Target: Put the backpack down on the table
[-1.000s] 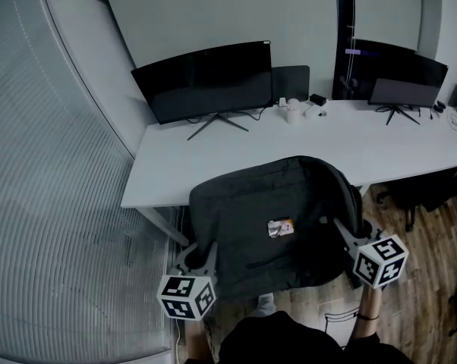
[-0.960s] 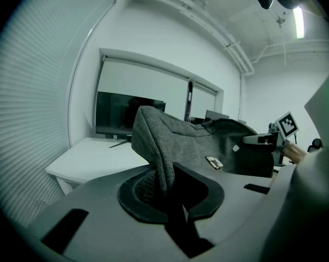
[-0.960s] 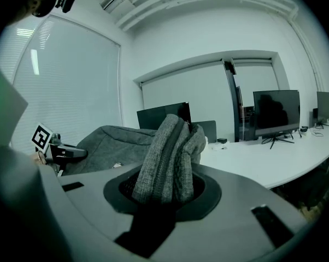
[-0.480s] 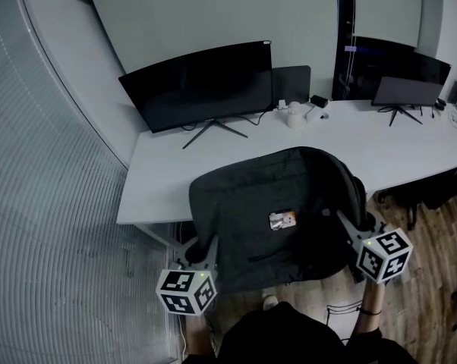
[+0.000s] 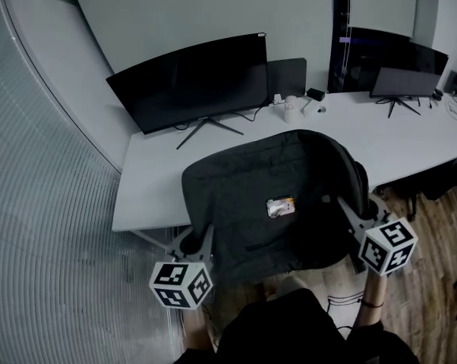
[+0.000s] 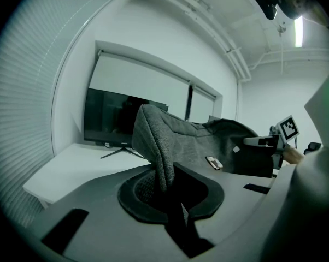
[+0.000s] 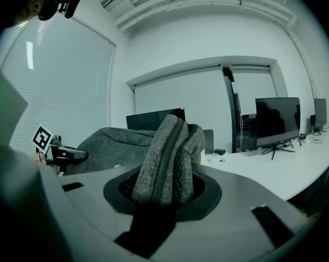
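- left gripper [image 5: 200,240]: jaws pinched narrow on thin edge of backpack [image 5: 251,192]; right gripper [image 5: 344,209]: clamped on thicker bunched fold
- backpack: dark grey woven fabric, rounded top; held between both over smooth white table [image 5: 149,188] front edge

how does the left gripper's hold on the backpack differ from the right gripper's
The left gripper pinches one thin fold of the backpack; the right gripper clamps a thick bunched wad. The left gripper's jaws stand nearly together; the right gripper's stand wider apart. Both are shut on the backpack's grey fabric, one at each side.
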Motion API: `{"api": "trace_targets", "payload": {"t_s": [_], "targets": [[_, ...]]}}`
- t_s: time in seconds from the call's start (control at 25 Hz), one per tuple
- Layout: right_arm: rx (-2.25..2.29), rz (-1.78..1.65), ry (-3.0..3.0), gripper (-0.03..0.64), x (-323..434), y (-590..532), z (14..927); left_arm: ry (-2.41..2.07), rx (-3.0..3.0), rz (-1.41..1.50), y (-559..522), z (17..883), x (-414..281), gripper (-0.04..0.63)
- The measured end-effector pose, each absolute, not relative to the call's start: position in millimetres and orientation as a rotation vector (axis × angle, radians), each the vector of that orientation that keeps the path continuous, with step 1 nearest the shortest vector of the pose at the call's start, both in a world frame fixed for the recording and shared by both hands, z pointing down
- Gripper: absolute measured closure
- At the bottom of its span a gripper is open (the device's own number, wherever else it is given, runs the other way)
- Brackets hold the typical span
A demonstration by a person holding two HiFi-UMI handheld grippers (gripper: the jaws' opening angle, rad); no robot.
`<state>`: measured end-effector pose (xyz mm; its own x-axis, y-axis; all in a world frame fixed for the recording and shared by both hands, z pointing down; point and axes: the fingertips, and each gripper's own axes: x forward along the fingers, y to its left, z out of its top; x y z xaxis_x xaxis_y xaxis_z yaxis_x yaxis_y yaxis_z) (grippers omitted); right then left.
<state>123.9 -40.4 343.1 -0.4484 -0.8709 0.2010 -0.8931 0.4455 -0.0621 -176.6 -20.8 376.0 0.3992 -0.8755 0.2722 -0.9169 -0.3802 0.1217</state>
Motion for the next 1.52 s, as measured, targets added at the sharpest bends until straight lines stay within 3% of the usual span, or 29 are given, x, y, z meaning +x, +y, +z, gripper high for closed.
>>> {"api": "trace_targets", "payload": {"t_s": [1.52], "targets": [[1.385,0.381,-2.576,0.508,128,-290,360,-1.642,2.236,0.281,-237,391,-169,0.551]]}}
